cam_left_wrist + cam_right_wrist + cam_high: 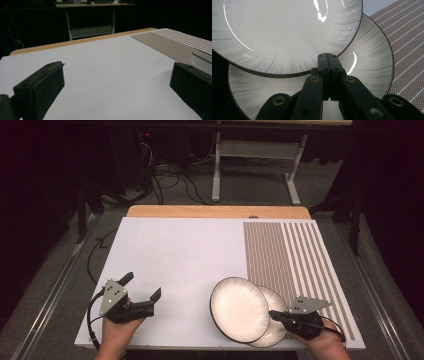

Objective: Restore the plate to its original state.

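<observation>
Two white plates with dark rims lie overlapped at the near right of the white mat (170,250). The upper plate (239,309) rests partly on the lower plate (278,326). My right gripper (271,313) is shut, its tips over the lower plate (372,62) at the rim of the upper plate (287,32); nothing shows between its pressed jaws (327,56). My left gripper (143,285) rests wide open at the near left, about a plate's width from the plates, nothing between its jaws (116,75). The plates' stacked edge (202,58) shows beside its right jaw.
The mat's right part carries a brown striped pattern (285,255). A wooden table edge (215,211) runs along the far side. Beyond it are a white desk frame (255,155) and cables (165,180) on the floor.
</observation>
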### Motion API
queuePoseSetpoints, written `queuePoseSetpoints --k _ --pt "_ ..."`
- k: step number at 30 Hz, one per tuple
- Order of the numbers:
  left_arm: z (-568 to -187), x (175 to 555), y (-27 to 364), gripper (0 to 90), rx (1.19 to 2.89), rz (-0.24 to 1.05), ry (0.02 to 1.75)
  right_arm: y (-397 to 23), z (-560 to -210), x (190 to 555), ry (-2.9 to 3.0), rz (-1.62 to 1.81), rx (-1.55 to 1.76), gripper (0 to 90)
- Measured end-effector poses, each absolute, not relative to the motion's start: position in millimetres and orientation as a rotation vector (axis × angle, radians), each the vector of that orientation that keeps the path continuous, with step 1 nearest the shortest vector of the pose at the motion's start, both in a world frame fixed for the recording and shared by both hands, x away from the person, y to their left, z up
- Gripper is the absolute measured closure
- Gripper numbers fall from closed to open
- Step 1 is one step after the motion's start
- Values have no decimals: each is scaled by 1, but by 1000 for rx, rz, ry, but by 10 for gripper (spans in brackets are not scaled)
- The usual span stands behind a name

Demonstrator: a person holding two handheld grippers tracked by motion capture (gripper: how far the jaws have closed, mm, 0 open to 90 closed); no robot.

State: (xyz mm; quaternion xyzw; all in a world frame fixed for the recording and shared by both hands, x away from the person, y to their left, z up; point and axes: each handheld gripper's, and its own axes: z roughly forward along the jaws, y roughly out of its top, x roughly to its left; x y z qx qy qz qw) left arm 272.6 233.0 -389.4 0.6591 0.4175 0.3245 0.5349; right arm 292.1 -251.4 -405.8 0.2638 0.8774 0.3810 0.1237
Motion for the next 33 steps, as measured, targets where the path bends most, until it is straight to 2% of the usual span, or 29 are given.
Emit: queuePoseSetpoints --k 33 --pt "-390 272 234 1 1564 768 989 -253 -406 293 2562 1122 768 900"
